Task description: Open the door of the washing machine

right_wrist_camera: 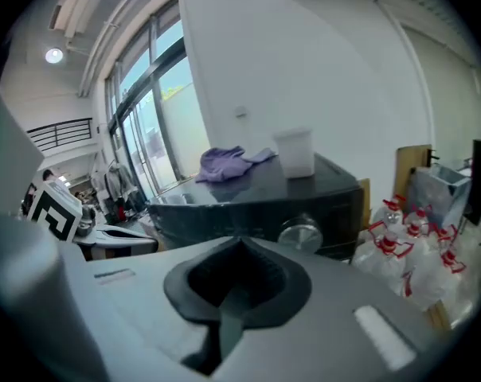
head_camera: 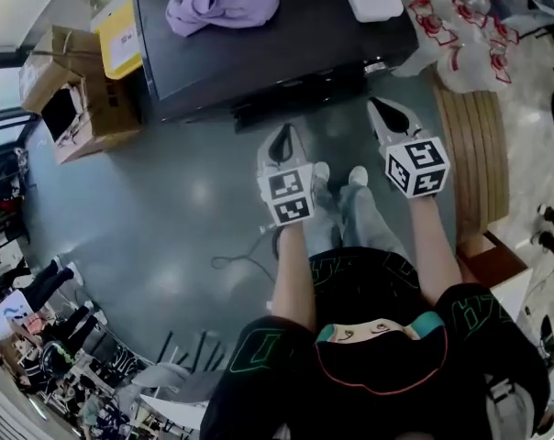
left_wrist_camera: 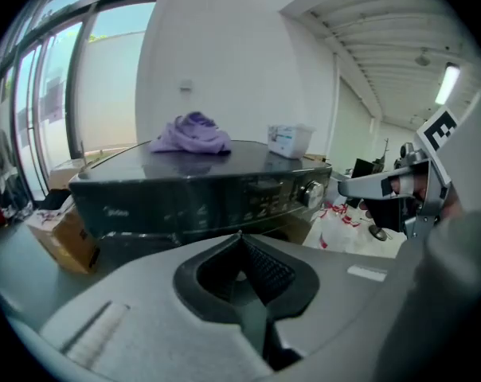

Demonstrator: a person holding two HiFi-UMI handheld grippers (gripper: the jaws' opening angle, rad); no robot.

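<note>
I am standing in front of the washing machine [head_camera: 259,53], at the top middle of the frame. My left tongs [head_camera: 282,141] and right tongs [head_camera: 385,115] are both pressed together, holding nothing. They are not touching its door, so I think all the opening is left to do.

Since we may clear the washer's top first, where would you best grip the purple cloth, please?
Probably its raised middle fold, coming from above: the purple cloth lies bunched atop the washing machine, with its folds standing up.
</note>
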